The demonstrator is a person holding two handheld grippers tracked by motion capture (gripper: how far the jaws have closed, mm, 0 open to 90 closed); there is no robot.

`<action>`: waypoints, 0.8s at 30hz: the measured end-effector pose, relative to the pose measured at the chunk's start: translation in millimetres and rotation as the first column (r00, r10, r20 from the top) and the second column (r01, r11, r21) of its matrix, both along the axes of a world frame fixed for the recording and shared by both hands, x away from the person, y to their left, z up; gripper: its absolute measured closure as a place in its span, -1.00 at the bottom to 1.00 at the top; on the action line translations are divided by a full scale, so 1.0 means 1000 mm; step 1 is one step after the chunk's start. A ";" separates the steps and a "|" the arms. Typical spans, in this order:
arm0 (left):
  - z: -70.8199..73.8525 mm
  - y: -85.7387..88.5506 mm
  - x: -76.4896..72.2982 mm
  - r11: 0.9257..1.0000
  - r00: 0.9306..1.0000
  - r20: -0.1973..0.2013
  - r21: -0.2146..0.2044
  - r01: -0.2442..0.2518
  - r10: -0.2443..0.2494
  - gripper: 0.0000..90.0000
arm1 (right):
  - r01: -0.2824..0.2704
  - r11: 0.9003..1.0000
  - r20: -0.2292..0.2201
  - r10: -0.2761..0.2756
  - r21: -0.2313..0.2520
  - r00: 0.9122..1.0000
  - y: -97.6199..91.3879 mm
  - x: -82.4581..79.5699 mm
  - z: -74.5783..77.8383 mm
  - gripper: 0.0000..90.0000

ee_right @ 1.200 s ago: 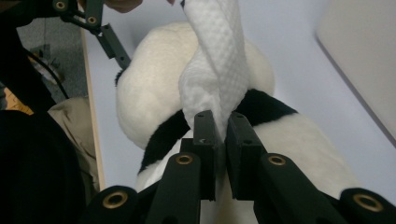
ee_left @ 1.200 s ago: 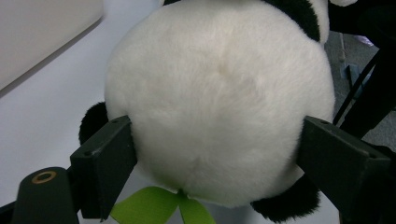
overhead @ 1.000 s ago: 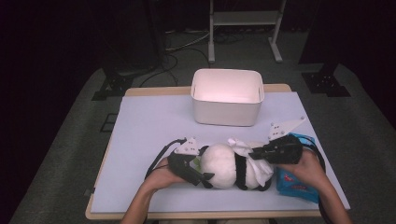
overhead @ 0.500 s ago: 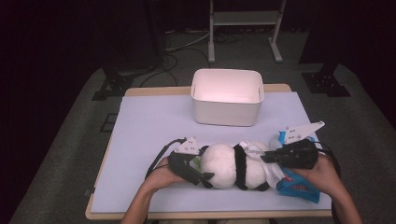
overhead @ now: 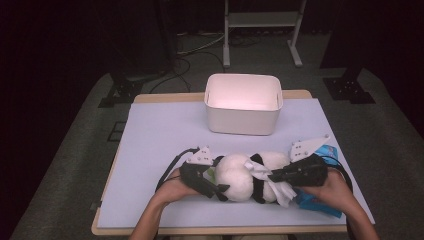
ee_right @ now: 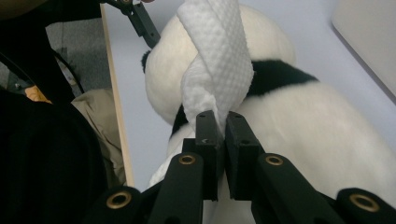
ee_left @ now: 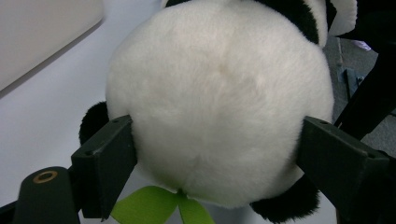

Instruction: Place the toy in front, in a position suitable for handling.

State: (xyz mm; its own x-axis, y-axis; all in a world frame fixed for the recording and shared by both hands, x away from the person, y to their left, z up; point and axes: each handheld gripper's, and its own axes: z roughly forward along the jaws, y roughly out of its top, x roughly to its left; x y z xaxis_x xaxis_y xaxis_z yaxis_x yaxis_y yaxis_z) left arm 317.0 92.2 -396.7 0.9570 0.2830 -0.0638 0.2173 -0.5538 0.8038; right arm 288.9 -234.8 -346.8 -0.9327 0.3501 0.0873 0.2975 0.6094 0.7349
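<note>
No readable writing on the blue packet (overhead: 320,205).

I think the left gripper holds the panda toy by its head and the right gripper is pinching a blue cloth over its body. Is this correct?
Not quite: the cloth is white, not blue, as the right gripper view shows. The rest holds: the right gripper pinches it over the panda toy, and the left gripper holds the head.

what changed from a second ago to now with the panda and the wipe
The right hand-held gripper, shut on the white wipe, shifted slightly toward the table's right edge and back over the plush panda, uncovering more of the blue packet beside it. The left hand-held gripper stayed clamped on the panda's head. The white bin did not move.
</note>
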 end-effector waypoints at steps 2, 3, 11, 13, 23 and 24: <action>0.000 0.000 0.000 1.000 1.000 -0.003 -0.004 -0.004 0.004 -0.69 | 0.013 1.000 -0.004 -0.013 0.012 1.000 -0.009 -0.002 -0.001 0.87; 0.000 0.000 0.001 1.000 1.000 -0.004 -0.004 -0.004 0.004 -0.69 | 0.020 1.000 -0.002 -0.020 0.016 1.000 -0.013 -0.003 -0.001 0.87; 0.000 0.000 0.001 1.000 1.000 -0.006 -0.007 -0.005 0.005 -0.68 | 0.106 0.994 0.016 -0.106 0.011 0.994 -0.041 0.002 0.001 0.87; 0.001 -0.001 0.000 1.000 1.000 0.001 -0.006 -0.003 0.003 -0.68 | 0.131 0.991 0.016 -0.131 0.015 0.991 -0.044 0.008 0.002 0.87; 0.004 -0.007 -0.004 1.000 1.000 0.029 -0.006 0.006 -0.006 -0.68 | 0.098 0.995 0.007 -0.098 -0.015 0.995 -0.014 0.038 0.011 0.87; 0.004 -0.007 -0.004 1.000 0.999 0.034 -0.005 0.007 -0.007 -0.68 | 0.090 0.996 0.004 -0.090 -0.023 0.996 -0.009 0.041 0.012 0.86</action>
